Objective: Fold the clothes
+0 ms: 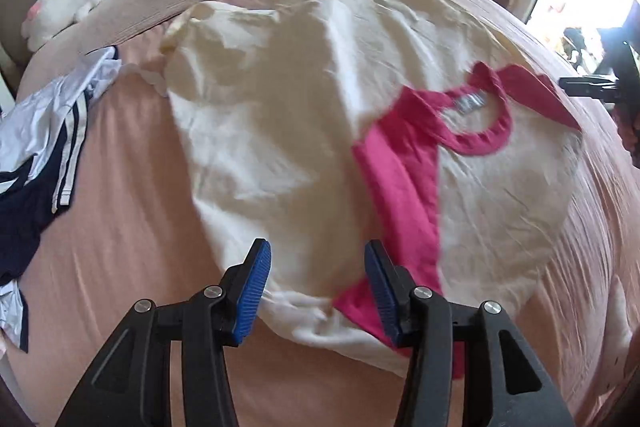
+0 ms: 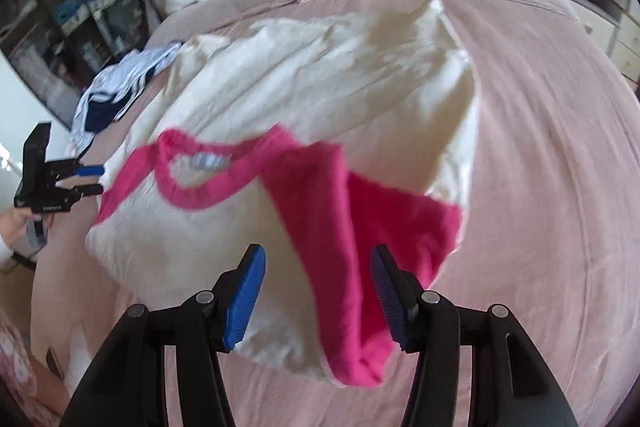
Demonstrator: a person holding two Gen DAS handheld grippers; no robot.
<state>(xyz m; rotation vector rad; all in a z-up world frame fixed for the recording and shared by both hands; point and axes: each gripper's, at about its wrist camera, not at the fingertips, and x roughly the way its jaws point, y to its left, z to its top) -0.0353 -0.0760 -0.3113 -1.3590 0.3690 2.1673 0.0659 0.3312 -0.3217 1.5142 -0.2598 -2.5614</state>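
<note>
Left hand-held gripper point(image 1: 316, 291) — fingers spread, empty, poised over the near pink sleeve. White-and-pink shirt point(image 1: 304, 131) — lying flat on the bed point(image 1: 120, 187), collar-to-hem axis running away from both. Right hand-held gripper point(image 2: 318, 293) — spread, empty, just short of the other sleeve.

I can't read any text. Neck tag point(image 1: 469, 103) inside pink collar of white shirt point(image 1: 280, 131) has print, too blurred. Small white lettering on left gripper point(image 2: 91, 180) body in right wrist view, illegible.
</note>
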